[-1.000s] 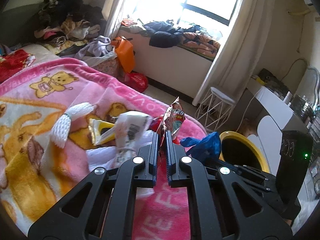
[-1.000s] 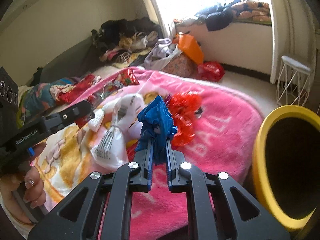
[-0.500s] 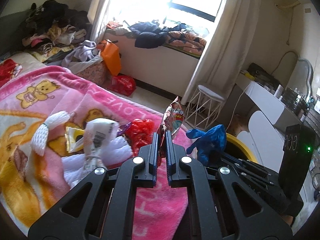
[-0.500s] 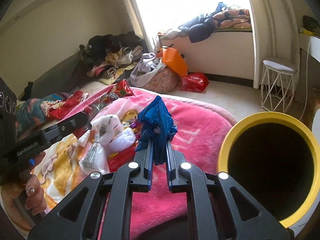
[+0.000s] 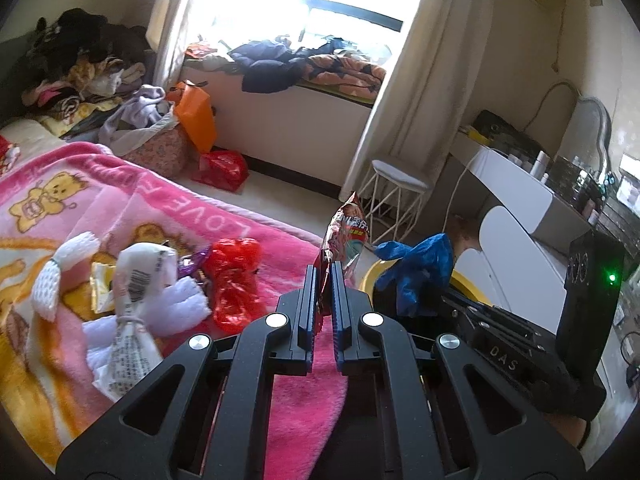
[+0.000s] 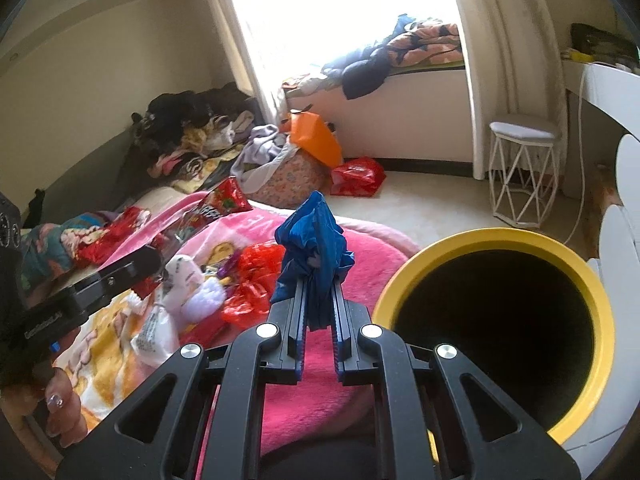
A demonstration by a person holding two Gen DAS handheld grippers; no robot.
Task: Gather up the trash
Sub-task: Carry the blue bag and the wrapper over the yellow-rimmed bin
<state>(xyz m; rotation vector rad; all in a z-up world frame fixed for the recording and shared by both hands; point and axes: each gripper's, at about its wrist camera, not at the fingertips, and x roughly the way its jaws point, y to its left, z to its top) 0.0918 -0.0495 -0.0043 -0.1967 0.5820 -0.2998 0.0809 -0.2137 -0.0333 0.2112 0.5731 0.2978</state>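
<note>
My left gripper [image 5: 324, 270] is shut on a red snack wrapper [image 5: 346, 232], held upright over the edge of the pink blanket [image 5: 168, 208]. My right gripper [image 6: 319, 286] is shut on a crumpled blue plastic bag [image 6: 314, 240], just left of the yellow-rimmed trash bin [image 6: 496, 316]. The blue bag [image 5: 416, 268] and the bin's rim [image 5: 370, 276] also show in the left wrist view. The snack wrapper [image 6: 212, 210] shows in the right wrist view. On the blanket lie a red plastic bag [image 5: 234, 276], a white printed bag [image 5: 134, 300] and a white foam net [image 5: 56, 276].
A white wire stool [image 6: 520, 172] stands on the floor by the curtain. A red bag [image 6: 358, 176], an orange bag [image 6: 314, 138] and a floral basket [image 6: 288, 180] sit past the bed. Clothes are heaped on the window seat [image 5: 304, 68]. A white desk [image 5: 520, 200] is at the right.
Both grippers have swung right, away from the trash pile toward the yellow bin, each still holding its item. The bin now fills more of the right wrist view.
</note>
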